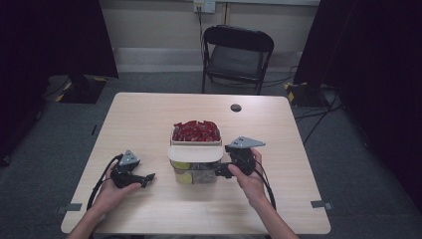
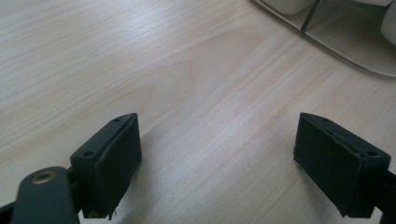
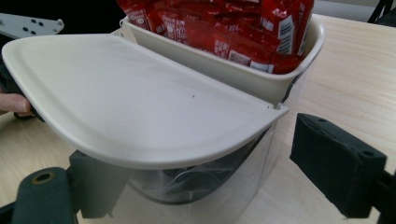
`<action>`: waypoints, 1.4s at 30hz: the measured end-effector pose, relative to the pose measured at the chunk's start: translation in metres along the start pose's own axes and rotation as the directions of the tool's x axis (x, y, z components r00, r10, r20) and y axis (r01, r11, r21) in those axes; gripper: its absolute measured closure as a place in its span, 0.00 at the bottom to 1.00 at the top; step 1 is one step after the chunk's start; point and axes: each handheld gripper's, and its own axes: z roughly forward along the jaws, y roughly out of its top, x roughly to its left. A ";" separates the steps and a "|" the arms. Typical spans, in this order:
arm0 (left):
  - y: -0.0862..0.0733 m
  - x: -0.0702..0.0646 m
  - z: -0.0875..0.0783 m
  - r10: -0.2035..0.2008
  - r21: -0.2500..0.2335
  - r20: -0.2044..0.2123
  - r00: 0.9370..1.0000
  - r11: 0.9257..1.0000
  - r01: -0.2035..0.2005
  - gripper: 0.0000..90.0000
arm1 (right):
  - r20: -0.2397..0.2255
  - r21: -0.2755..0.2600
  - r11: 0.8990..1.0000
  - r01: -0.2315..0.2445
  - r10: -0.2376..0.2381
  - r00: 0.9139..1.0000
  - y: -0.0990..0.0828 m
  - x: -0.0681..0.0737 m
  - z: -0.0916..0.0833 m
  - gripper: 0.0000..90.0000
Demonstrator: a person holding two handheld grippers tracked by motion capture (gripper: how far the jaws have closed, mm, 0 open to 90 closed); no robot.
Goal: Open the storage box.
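Nearest to me, my left gripper (image 1: 149, 178) rests on the wooden table (image 1: 149, 119), its jaws spread wide with nothing between them; in the left gripper view both black pads (image 2: 109, 161) frame bare tabletop, with the container's base at the upper right corner.

My right gripper (image 1: 221, 171) sits at the right flank of the condiment container (image 1: 195, 162). Its jaws stand apart and released: in the right gripper view one pad (image 3: 336, 163) hangs free to the right of the clear lower wall, while the other lies under the rim of the cream lid (image 3: 140, 102). I cannot tell whether that pad touches the lid, so I count nothing as gripped.

I judge the work to be at its start: the approach to the lid is made, but the lid is still down and level over the front compartment, and lifting or swinging it is what remains.

As for contents, the front compartment (image 1: 191, 175) has transparent walls and holds yellowish items seen through them from above; from the right gripper view its inside is dark and unclear. The rear open tray (image 3: 224, 70), just behind the lid, is heaped with red sachets (image 1: 196, 131).

Farthest off, beyond the table, stands a black folding chair (image 1: 238, 57).
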 end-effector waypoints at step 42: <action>0.000 0.000 0.000 0.000 0.000 0.000 1.000 1.000 0.000 0.16 | -0.017 -0.044 0.998 -0.036 0.035 0.999 0.029 -0.021 0.012 0.16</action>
